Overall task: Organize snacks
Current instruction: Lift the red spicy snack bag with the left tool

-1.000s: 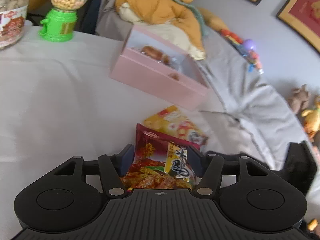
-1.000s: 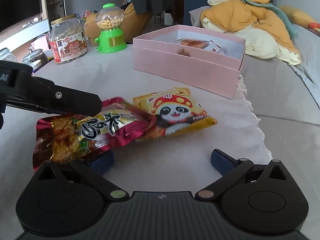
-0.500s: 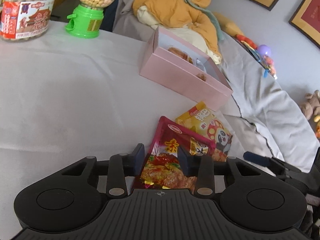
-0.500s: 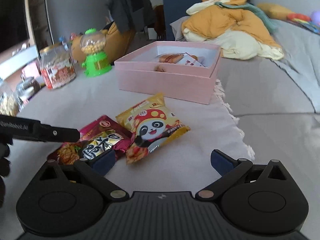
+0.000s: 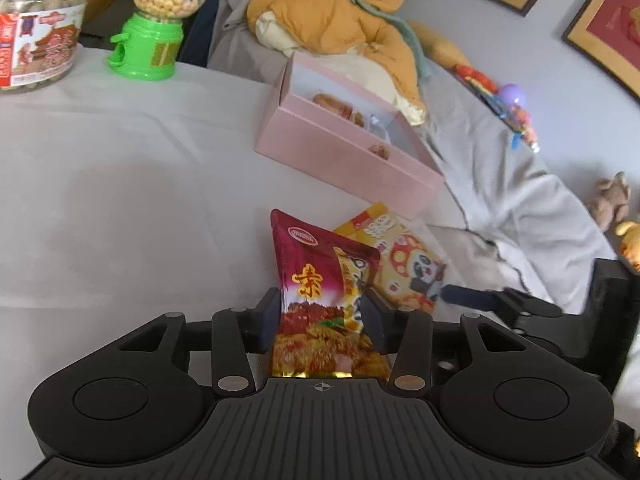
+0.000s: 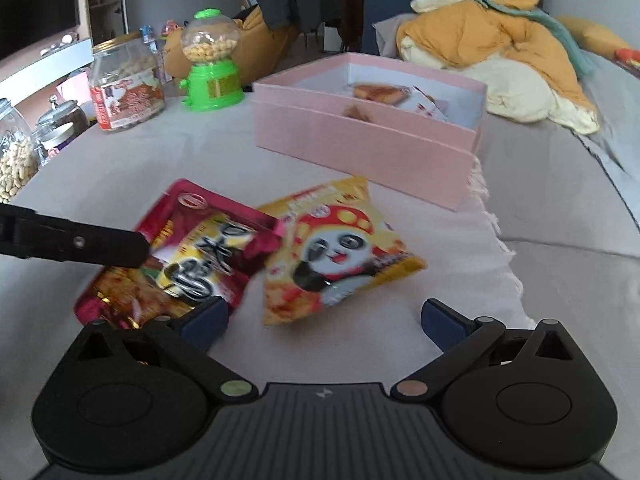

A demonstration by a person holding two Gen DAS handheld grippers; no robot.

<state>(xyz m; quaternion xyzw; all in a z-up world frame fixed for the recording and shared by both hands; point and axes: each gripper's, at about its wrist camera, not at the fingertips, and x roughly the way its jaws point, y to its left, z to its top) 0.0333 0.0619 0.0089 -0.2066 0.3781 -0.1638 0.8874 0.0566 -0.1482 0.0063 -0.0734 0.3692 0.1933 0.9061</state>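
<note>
My left gripper [image 5: 322, 314] is shut on a red snack packet [image 5: 320, 280] and holds it just above the white cloth. The same packet [image 6: 188, 256] shows in the right wrist view, with one left finger [image 6: 80, 242] across it. A yellow panda snack packet [image 6: 336, 248] lies beside it on the cloth and also shows in the left wrist view [image 5: 400, 256]. My right gripper [image 6: 324, 320] is open and empty, just short of the panda packet. An open pink box [image 6: 372, 148] with a few snacks inside stands behind the packets, and shows in the left wrist view [image 5: 344, 148].
A green candy dispenser [image 6: 210, 68], a peanut jar [image 6: 126, 84] and more glass jars [image 6: 16, 152] stand at the far left. An orange blanket [image 6: 500, 48] lies on the grey sofa behind the box. The cloth's fringed edge [image 6: 496, 232] runs at the right.
My left gripper closed further on the red packet and lifted its end off the cloth. My right gripper moved closer to the panda packet, still open.
</note>
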